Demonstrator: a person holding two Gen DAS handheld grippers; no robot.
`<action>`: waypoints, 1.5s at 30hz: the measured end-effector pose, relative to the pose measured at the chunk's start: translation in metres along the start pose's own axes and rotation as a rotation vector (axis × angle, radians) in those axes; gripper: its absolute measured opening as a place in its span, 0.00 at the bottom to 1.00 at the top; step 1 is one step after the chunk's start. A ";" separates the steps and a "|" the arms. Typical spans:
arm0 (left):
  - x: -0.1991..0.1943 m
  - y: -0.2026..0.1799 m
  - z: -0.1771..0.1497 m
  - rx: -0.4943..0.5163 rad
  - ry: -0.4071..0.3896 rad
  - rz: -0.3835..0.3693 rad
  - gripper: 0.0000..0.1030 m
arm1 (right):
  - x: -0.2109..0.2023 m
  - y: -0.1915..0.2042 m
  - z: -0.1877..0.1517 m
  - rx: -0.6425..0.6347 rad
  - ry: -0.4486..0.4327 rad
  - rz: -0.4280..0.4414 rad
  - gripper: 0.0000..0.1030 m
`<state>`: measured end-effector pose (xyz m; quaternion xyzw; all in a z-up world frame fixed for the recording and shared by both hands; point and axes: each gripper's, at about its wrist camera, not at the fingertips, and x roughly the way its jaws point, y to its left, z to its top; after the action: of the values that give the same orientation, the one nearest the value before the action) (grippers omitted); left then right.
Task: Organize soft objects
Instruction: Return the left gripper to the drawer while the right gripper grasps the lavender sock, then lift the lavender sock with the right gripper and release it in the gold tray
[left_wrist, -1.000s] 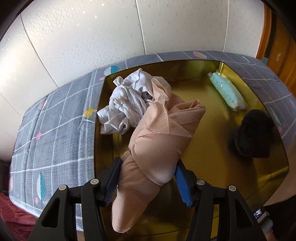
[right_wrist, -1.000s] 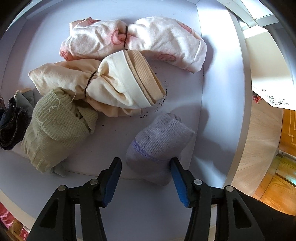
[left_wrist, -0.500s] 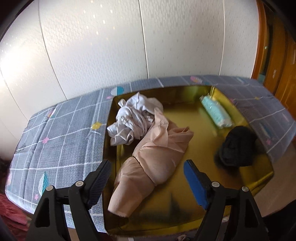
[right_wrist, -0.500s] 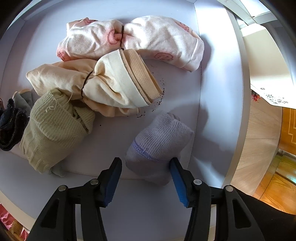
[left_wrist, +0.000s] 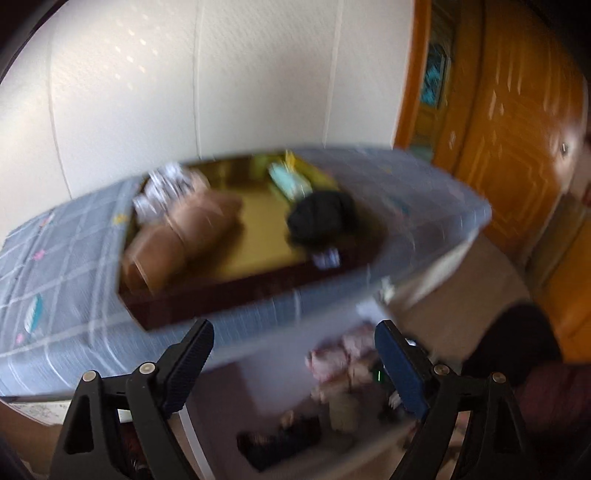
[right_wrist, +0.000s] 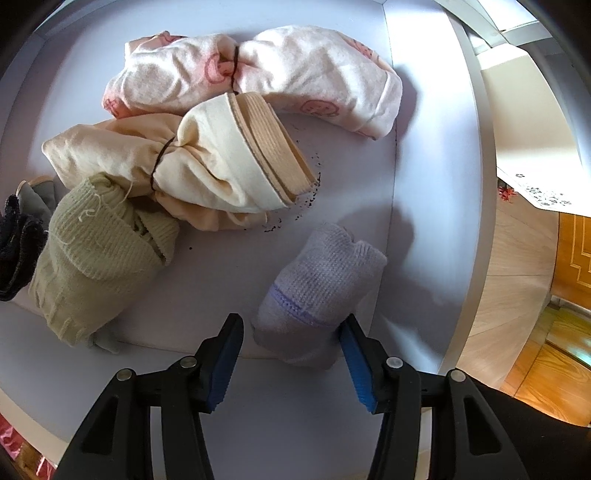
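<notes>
**A:** Left fingers (left_wrist: 188, 362): wide apart, nothing between them. They have just been opening. The view is smeared, so take only coarse readings from it. Right fingers (right_wrist: 225, 350): apart, pointing steeply down and straddling the lilac sock roll (right_wrist: 317, 288). The right-hand pad touches the roll and the left-hand pad stands clear of it. No clamp yet.

**B:** Why that pose on the right?

**A:** My reading is a lined-up pick. The roll lies alone at the near side of the white bin (right_wrist: 436, 166), apart from the pile, so it is the easy one to take. The empty left fingers suggest their load is already set down, likely in the gold tray (left_wrist: 221, 295) on the checked cloth (left_wrist: 66, 258).

**B:** Count, tray first.

**A:** Four items:
- one pink-beige bundle (left_wrist: 184, 229) at 9 o'clock
- one crumpled white cloth (left_wrist: 166, 184) at 11, touching the bundle
- one mint roll (left_wrist: 288, 181) at 1
- one black bundle (left_wrist: 321, 218) at 3

The middle of the tray is bare, so the items seem to be kept to the edges.

**B:** Bin?

**A:** Taken from the sock roll:
- one pink printed bundle (right_wrist: 258, 77) at 12
- one cream bundle (right_wrist: 207, 173) at 11, resting against the pink one
- one green knit roll (right_wrist: 96, 251) at 9, touching the cream one
- one black piece (right_wrist: 14, 243) at the far 9 o'clock edge
- one grey scrap (right_wrist: 40, 195) beside the black piece, mostly hidden

With the sock roll that makes six. The pink and cream bundles each carry one dark band round the waist, presumably to keep them from unrolling.

**B:** Progress?

**A:** Partway, as I judge it. More remains in the bin than sits in the tray.
</notes>
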<state>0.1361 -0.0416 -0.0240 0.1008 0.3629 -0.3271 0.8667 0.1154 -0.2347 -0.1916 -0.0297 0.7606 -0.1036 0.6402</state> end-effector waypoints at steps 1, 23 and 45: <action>0.012 -0.007 -0.014 0.023 0.061 -0.004 0.87 | 0.001 -0.001 -0.001 0.000 0.001 -0.002 0.53; 0.212 0.004 -0.154 -0.023 0.780 0.136 0.87 | 0.025 -0.011 -0.006 0.010 0.013 -0.025 0.53; 0.208 0.025 -0.192 -0.275 0.751 0.126 0.76 | 0.038 -0.048 0.002 0.076 -0.027 -0.009 0.32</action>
<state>0.1532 -0.0461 -0.3076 0.1183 0.6877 -0.1622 0.6977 0.1066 -0.2887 -0.2195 -0.0102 0.7474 -0.1350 0.6505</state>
